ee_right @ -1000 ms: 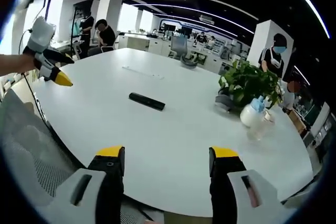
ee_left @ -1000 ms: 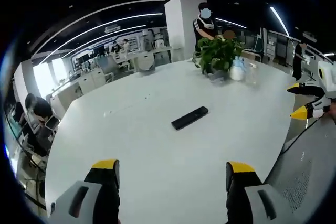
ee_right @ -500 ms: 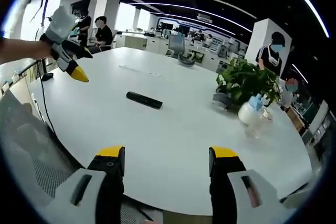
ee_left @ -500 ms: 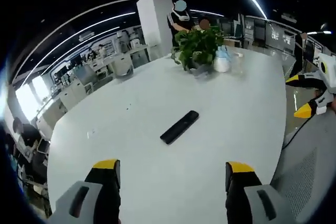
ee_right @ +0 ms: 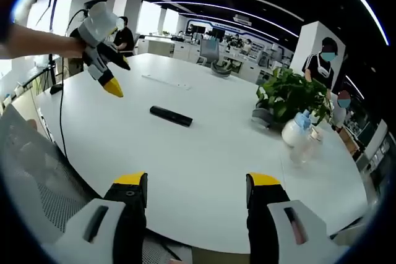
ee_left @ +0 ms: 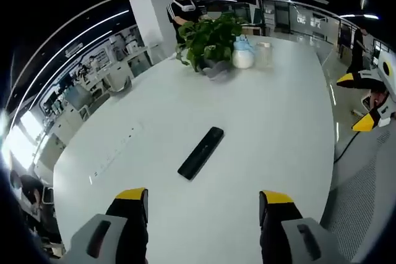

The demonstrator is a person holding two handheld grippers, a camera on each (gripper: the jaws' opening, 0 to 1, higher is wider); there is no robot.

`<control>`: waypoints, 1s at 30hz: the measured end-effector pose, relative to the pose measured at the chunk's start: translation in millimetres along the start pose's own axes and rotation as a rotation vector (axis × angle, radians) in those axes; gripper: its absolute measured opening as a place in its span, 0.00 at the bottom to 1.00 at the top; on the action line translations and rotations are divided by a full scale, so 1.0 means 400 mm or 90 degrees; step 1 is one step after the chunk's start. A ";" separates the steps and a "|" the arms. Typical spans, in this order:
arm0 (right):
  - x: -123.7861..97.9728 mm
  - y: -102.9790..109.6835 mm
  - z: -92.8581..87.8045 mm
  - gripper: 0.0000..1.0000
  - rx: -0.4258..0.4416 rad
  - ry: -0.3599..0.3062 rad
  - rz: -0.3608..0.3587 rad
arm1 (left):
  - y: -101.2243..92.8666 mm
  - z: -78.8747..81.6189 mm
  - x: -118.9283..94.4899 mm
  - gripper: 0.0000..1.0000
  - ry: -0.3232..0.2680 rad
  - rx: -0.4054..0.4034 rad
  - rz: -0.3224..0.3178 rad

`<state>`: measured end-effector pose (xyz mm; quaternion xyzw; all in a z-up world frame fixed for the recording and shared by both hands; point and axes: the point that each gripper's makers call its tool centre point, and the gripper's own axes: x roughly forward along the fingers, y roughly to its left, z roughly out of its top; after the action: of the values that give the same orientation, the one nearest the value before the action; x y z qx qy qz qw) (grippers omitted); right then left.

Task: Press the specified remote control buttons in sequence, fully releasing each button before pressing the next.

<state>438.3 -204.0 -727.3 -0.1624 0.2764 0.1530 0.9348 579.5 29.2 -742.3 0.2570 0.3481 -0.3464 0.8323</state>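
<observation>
White table [ee_left: 278, 122] carries one black remote [ee_left: 201, 152]; left claw [ee_left: 201, 205] and right claw [ee_right: 198, 190] both gape.

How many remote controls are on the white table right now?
1. A single black remote lies flat near the middle of the white table, well clear of the potted plant and spray bottle. Another could be hidden behind the plant.

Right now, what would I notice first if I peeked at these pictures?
A black remote control lies alone in the middle of a big white table. Farther along stands a leafy green plant with a white spray bottle beside it. The yellow-tipped left gripper hangs above the table, its jaws open.
</observation>
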 end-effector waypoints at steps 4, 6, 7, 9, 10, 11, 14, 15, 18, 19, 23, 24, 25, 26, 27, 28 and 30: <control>0.000 -0.001 -0.002 0.67 -0.002 0.003 -0.002 | -0.005 0.014 0.034 0.76 0.021 0.034 -0.021; 0.001 -0.002 -0.003 0.66 -0.002 0.004 -0.003 | -0.001 0.020 0.050 0.75 0.025 0.038 -0.025; 0.001 -0.002 -0.003 0.66 -0.002 0.005 -0.003 | -0.004 0.022 0.058 0.74 0.029 0.039 -0.030; 0.001 -0.002 -0.004 0.65 -0.002 0.006 -0.003 | -0.011 0.026 0.071 0.74 0.035 0.044 -0.038; 0.001 -0.002 -0.004 0.65 -0.002 0.007 -0.004 | -0.012 0.026 0.076 0.74 0.038 0.047 -0.041; 0.001 -0.004 -0.005 0.65 -0.002 0.008 -0.006 | -0.012 0.026 0.083 0.74 0.044 0.049 -0.045; 0.001 -0.008 -0.006 0.65 0.003 0.009 -0.009 | -0.010 0.034 0.098 0.74 0.047 0.051 -0.056; 0.002 -0.008 -0.007 0.64 0.003 0.010 -0.009 | -0.010 0.036 0.103 0.74 0.049 0.054 -0.059; 0.003 -0.009 -0.010 0.64 0.001 0.015 -0.011 | 0.002 0.031 0.127 0.74 0.067 0.078 -0.069; 0.003 -0.010 -0.009 0.64 0.001 0.015 -0.012 | 0.005 0.031 0.133 0.73 0.069 0.082 -0.072; 0.004 -0.011 -0.013 0.64 -0.001 0.020 -0.015 | 0.021 0.038 0.157 0.67 0.078 0.121 -0.074; 0.004 -0.011 -0.013 0.64 -0.001 0.021 -0.015 | 0.024 0.041 0.162 0.64 0.078 0.125 -0.074; 0.004 -0.011 -0.014 0.64 -0.001 0.022 -0.016 | 0.026 0.044 0.166 0.63 0.078 0.128 -0.075; 0.004 -0.012 -0.015 0.64 -0.001 0.024 -0.017 | 0.027 0.047 0.171 0.63 0.079 0.130 -0.077; 0.005 -0.013 -0.017 0.63 -0.002 0.025 -0.017 | 0.026 0.050 0.178 0.63 0.081 0.131 -0.084; 0.005 -0.012 -0.018 0.63 -0.002 0.027 -0.016 | 0.025 0.051 0.183 0.63 0.084 0.132 -0.089; 0.006 -0.012 -0.020 0.63 -0.003 0.030 -0.015 | 0.023 0.051 0.195 0.62 0.088 0.145 -0.095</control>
<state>438.1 -210.8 -734.0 -0.1712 0.2961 0.1385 0.9294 635.1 -10.0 -787.0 0.3468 0.3813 -0.4259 0.7436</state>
